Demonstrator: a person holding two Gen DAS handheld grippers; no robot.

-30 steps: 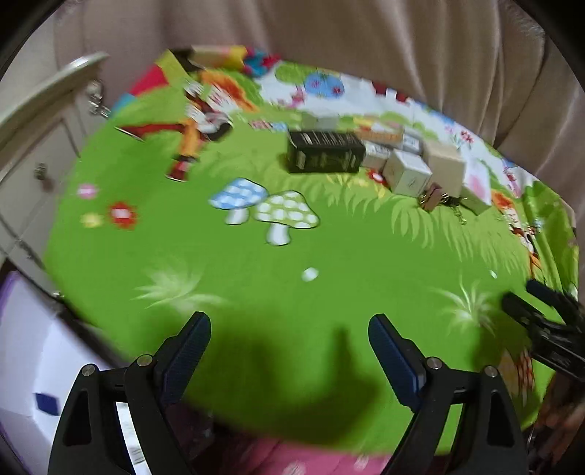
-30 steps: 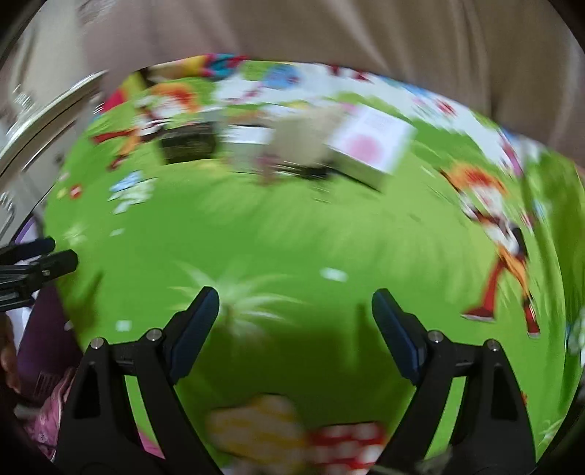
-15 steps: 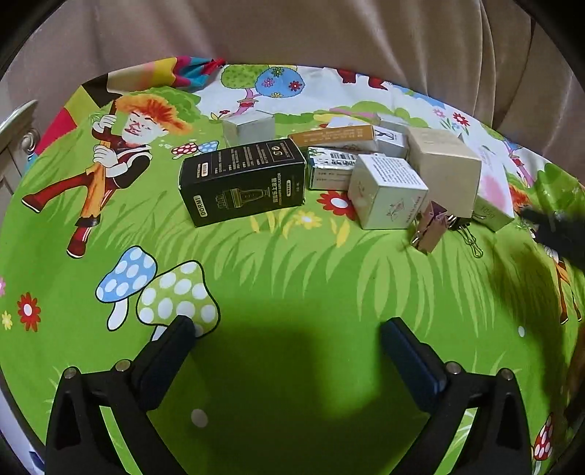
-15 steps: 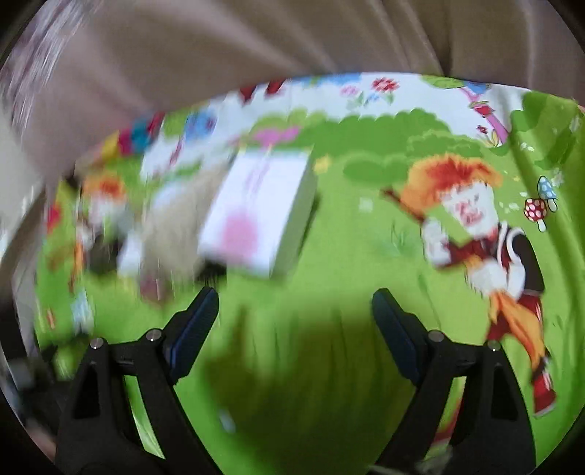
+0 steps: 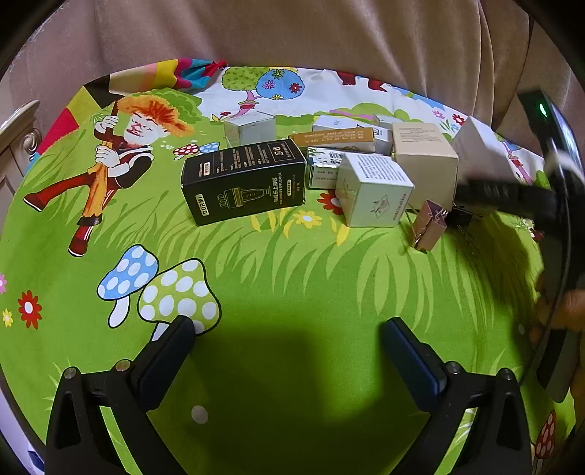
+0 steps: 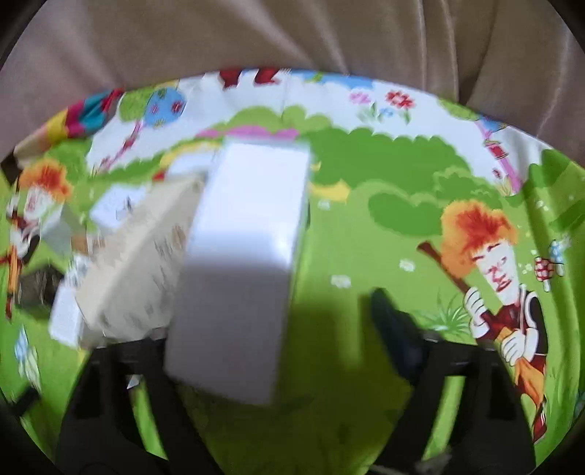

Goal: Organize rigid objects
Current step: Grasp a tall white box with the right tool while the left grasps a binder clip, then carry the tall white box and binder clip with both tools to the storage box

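Observation:
Several small boxes lie in a cluster on the cartoon-print cloth: a black box (image 5: 245, 181), a white cube box (image 5: 374, 188), a tan box (image 5: 424, 159), a gold-and-white box (image 5: 334, 139) and a grey box (image 5: 250, 128). A pink binder clip (image 5: 427, 224) lies beside them. My left gripper (image 5: 289, 350) is open and empty, short of the black box. My right gripper (image 6: 278, 321) is open around a large white box (image 6: 245, 255), which sits between the jaws against the left finger. The view is blurred. The tan box (image 6: 142, 255) lies just left of it.
The green cartoon cloth (image 5: 292, 277) covers the surface. A beige curtain (image 5: 292, 33) hangs behind it. A cabinet edge (image 5: 14, 120) shows at far left. The right gripper's body (image 5: 548, 204) reaches in at the right of the left wrist view.
Both grippers have moved forward toward the boxes. The right gripper swung right and closed in until the white box stands between its open jaws.

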